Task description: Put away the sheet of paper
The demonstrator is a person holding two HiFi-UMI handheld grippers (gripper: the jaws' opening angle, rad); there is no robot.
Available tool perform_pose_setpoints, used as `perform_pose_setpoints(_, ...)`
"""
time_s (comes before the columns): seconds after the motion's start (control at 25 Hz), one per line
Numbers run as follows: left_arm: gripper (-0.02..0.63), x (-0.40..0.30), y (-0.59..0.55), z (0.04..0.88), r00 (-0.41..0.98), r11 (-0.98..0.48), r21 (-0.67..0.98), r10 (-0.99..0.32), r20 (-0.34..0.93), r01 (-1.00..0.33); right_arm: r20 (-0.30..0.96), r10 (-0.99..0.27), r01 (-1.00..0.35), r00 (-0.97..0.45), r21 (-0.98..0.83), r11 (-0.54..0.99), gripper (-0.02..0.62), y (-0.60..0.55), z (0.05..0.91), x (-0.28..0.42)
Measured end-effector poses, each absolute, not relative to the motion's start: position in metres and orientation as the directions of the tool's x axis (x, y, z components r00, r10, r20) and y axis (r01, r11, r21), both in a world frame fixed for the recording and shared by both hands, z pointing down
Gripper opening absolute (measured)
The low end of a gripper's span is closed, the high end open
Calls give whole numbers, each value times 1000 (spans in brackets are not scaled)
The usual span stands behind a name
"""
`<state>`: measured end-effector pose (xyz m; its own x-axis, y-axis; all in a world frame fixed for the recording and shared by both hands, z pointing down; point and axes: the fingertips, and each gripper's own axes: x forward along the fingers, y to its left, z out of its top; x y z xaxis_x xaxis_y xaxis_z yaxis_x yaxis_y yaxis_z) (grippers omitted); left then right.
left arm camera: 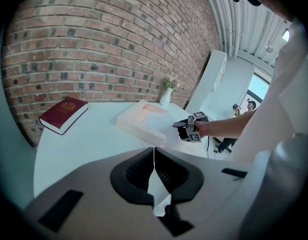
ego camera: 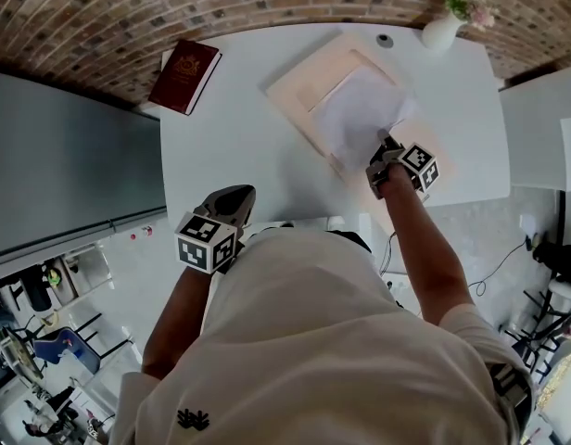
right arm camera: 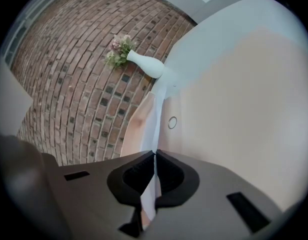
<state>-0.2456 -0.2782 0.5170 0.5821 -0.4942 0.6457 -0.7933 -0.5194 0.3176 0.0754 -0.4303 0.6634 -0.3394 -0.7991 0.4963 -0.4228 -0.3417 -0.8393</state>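
- right gripper (right arm camera: 154, 154): jaws squeezed fully together on the near edge of the sheet of paper (ego camera: 360, 114). In the right gripper view the paper runs up and away from the jaws, pretty much edge-on.
- left gripper (left arm camera: 154, 149): jaws closed tip to tip with nothing in them. You only see white desk through the gap lower down. It hangs over the near edge of the desk (ego camera: 230, 146), well apart from the paper.
- the paper sits over the near-right part of a shallow pale tray (ego camera: 299, 86), with its near corner sticking out past the tray's edge toward the right gripper. Can't tell if it's actually resting on the tray or just held above it.
- the tray lies at an angle toward the back of the desk.
- a small round thing (ego camera: 385, 40) sits just behind the tray, and a white vase (ego camera: 440, 33) with flowers stands in the far right corner.
- a dark red book (ego camera: 183, 75) lies at the far left corner, hanging a bit over the edge.
- brick wall (left arm camera: 109, 39) behind it all.
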Motion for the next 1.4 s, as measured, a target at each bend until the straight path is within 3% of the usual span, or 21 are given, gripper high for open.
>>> perform_pose_setpoints(0.88,25,-305,-275,533,577,-458,367,-503,644,-810,514,-775,-497,-367,-813,-303,32,-484,666,10)
perform_pose_setpoints(1.08,25,-313,-276,535,579,-457,371,-505,640,-809,574,-717,-641,-395,-731,-232,128,-486,665,-4)
perform_pose_setpoints(1.4,25,-314,-275,536,591,-471,373,-504,630,-800,764,-505,-872,-403,-487,-41,212,-470,679,-14)
